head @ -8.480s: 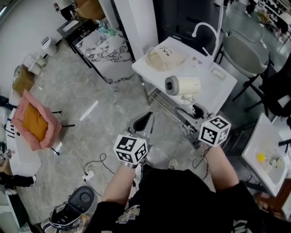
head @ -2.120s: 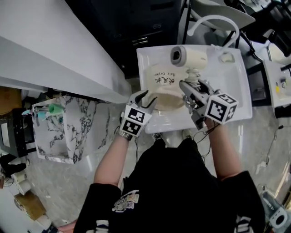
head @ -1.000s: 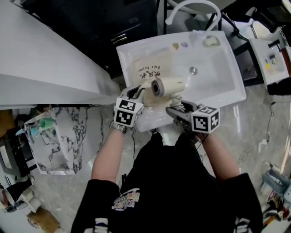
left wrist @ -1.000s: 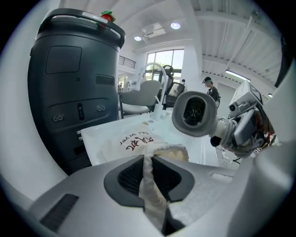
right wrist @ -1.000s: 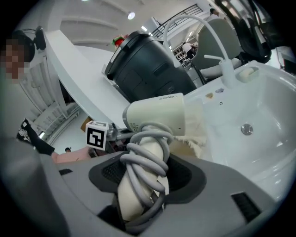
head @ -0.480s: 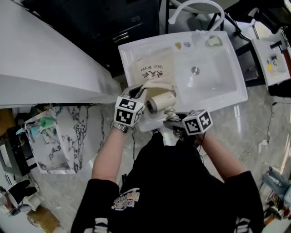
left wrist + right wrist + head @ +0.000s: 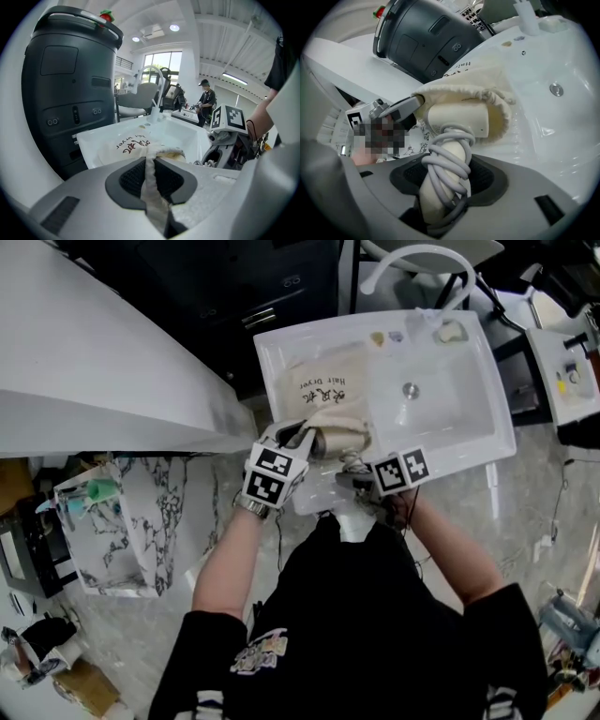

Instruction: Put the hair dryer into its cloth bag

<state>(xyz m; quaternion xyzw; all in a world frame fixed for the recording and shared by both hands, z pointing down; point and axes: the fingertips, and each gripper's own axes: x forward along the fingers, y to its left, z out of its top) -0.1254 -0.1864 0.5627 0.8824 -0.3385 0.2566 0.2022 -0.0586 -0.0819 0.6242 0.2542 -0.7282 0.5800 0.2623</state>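
Observation:
A cream cloth bag (image 7: pixel 330 399) with dark print lies on the flat left part of a white sink unit (image 7: pixel 469 442). My left gripper (image 7: pixel 298 440) is shut on the bag's rim (image 7: pixel 151 166), holding the mouth up. The cream hair dryer (image 7: pixel 459 120) has its barrel inside the bag's mouth (image 7: pixel 499 105). My right gripper (image 7: pixel 349 468) is shut on the dryer's handle (image 7: pixel 440 187), which has the grey cord (image 7: pixel 450 164) wound round it. In the head view only the dryer's rear end (image 7: pixel 321 441) shows at the bag's opening.
A basin with a drain (image 7: pixel 411 390) takes the sink unit's right half, with a white tap (image 7: pixel 412 263) behind it. A large dark grey machine (image 7: pixel 65 93) stands behind the unit. A white counter (image 7: pixel 84 362) and a marbled cabinet (image 7: pixel 141 521) stand at the left. A person (image 7: pixel 205 101) stands far back.
My right gripper has come down and toward the left gripper, carrying the dryer's barrel from outside the bag into its mouth. The left gripper has kept its hold on the rim.

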